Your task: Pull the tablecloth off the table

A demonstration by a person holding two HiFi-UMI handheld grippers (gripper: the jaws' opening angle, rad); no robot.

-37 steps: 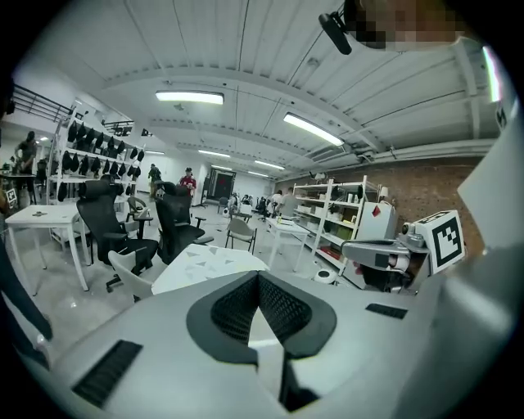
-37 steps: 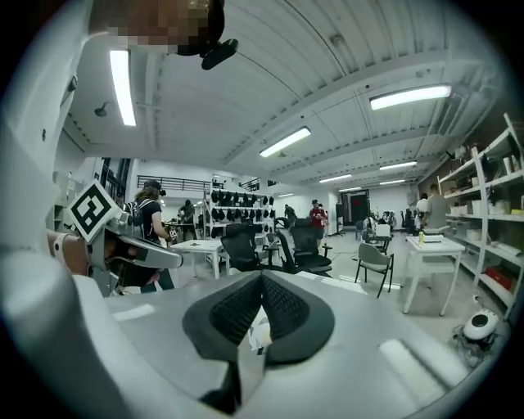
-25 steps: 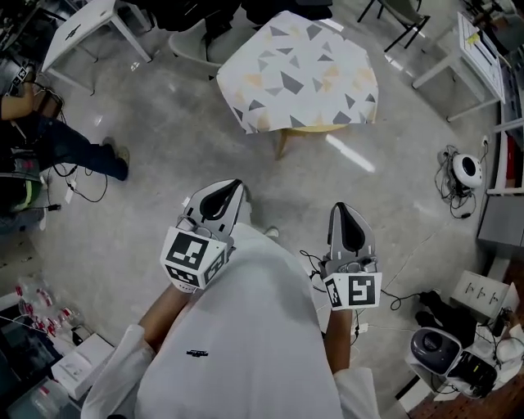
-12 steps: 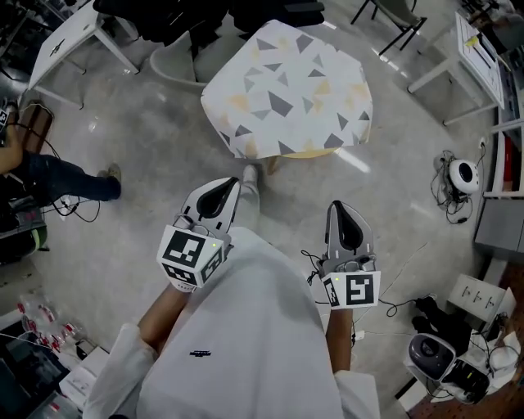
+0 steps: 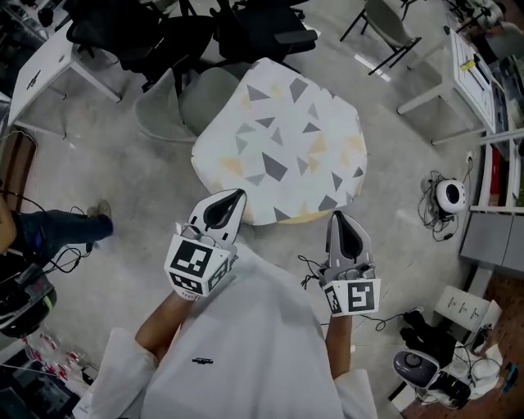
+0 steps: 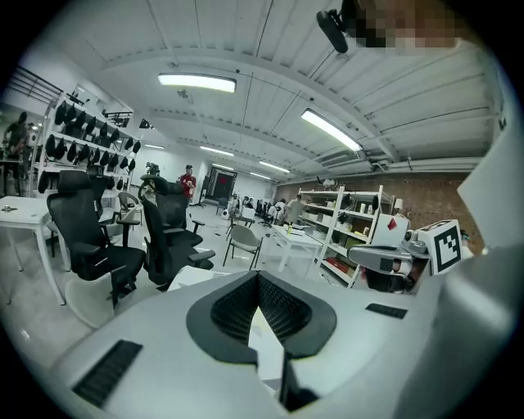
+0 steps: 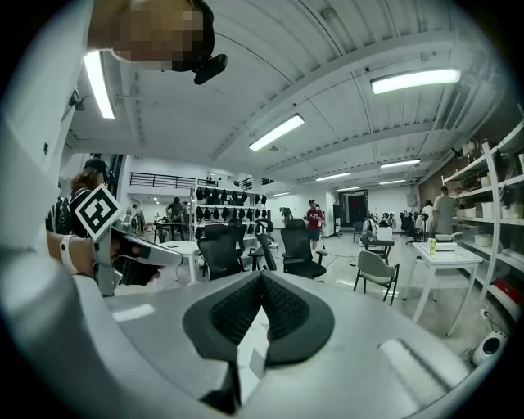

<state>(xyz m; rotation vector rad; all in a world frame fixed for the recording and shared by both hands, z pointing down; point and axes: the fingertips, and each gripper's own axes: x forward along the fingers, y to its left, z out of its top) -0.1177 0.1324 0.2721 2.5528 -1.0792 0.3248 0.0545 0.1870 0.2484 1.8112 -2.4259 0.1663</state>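
Observation:
In the head view a white tablecloth with grey and tan triangles covers a small table and hangs over its sides. Both grippers are held side by side, pointing at the table's near edge. My left gripper has its tip just short of the cloth's near left corner. The tip of my right gripper is at the near right edge. Each has its jaws shut with nothing between them. In the left gripper view and the right gripper view a sliver of the patterned cloth shows below the shut jaws.
Black office chairs and a grey chair stand behind the table. White tables sit at the far left and far right. A person's leg is at the left. Cables and devices lie on the floor at the right.
The table has come much closer in the head view. Both grippers, still shut, have moved forward together and now reach the cloth's near edge.

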